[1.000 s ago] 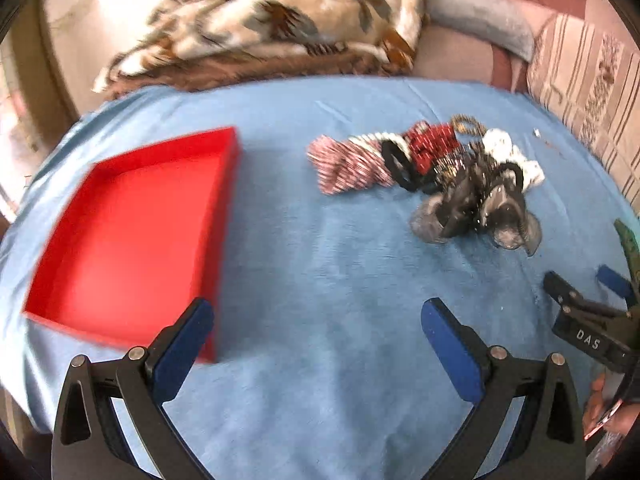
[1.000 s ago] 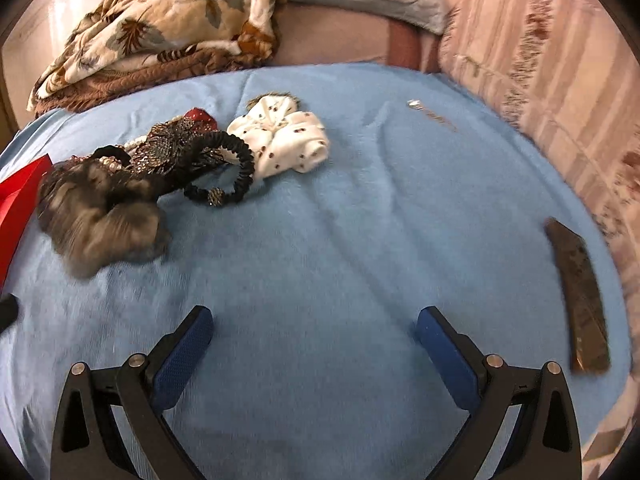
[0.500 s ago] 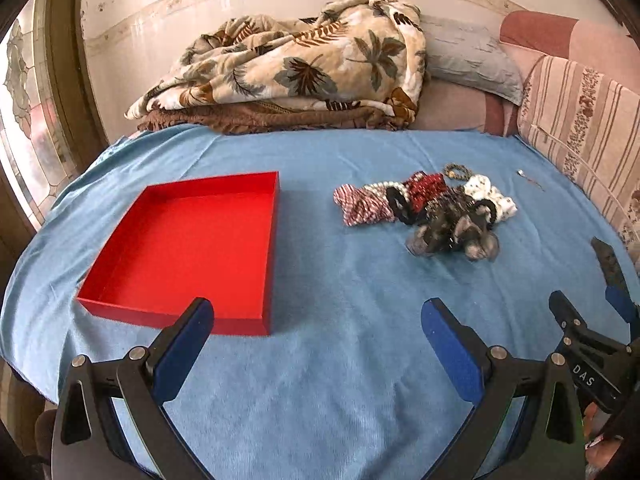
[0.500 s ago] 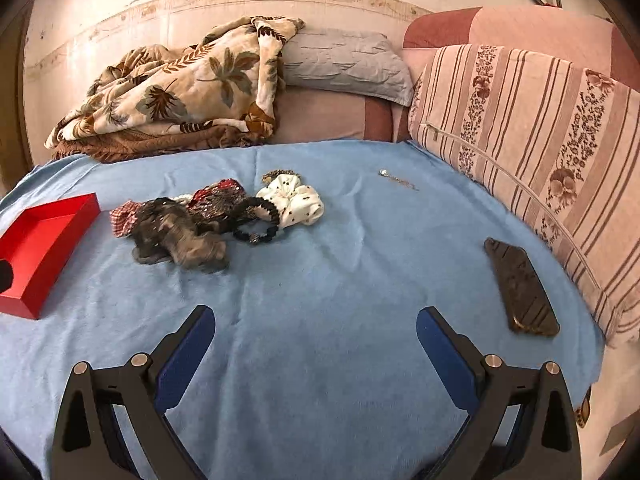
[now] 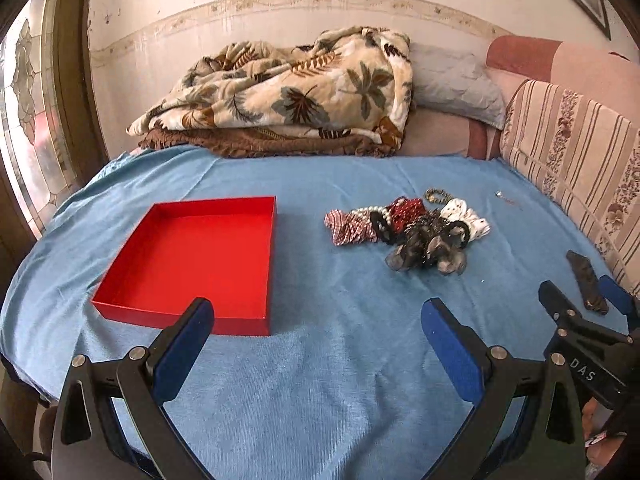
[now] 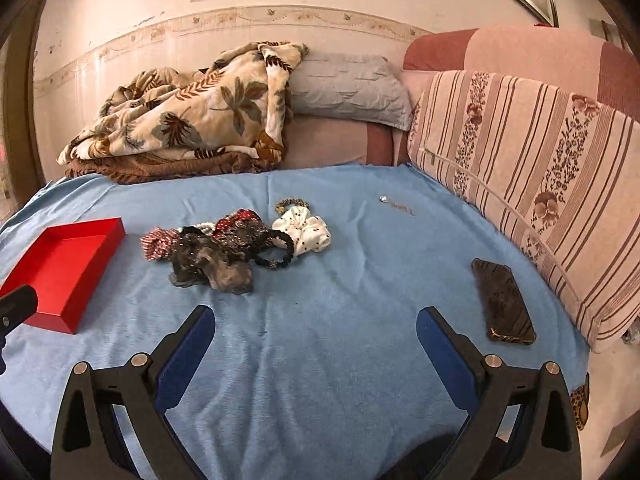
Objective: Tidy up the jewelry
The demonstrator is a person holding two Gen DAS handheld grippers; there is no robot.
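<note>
A heap of scrunchies, hair ties and bead bracelets [image 5: 412, 228] lies on the blue bedspread, also in the right wrist view [image 6: 236, 244]. A white dotted scrunchie [image 6: 306, 230] lies at its right end. An empty red tray [image 5: 192, 264] sits to the left of the heap and shows at the left edge of the right wrist view [image 6: 60, 268]. A thin chain [image 6: 396, 205] lies apart, far right. My left gripper [image 5: 316, 320] is open and empty, near the tray's front corner. My right gripper [image 6: 314, 328] is open and empty, short of the heap.
A phone [image 6: 502, 300] lies on the bedspread at the right, by a striped cushion [image 6: 540, 184]. A folded leaf-print blanket [image 5: 288, 100] and a grey pillow [image 6: 348, 88] lie at the back against the wall. The bed's front edge is close below both grippers.
Both grippers have pulled back and risen away from the heap, so the whole bed and the wall now show. The heap and tray have not moved.
</note>
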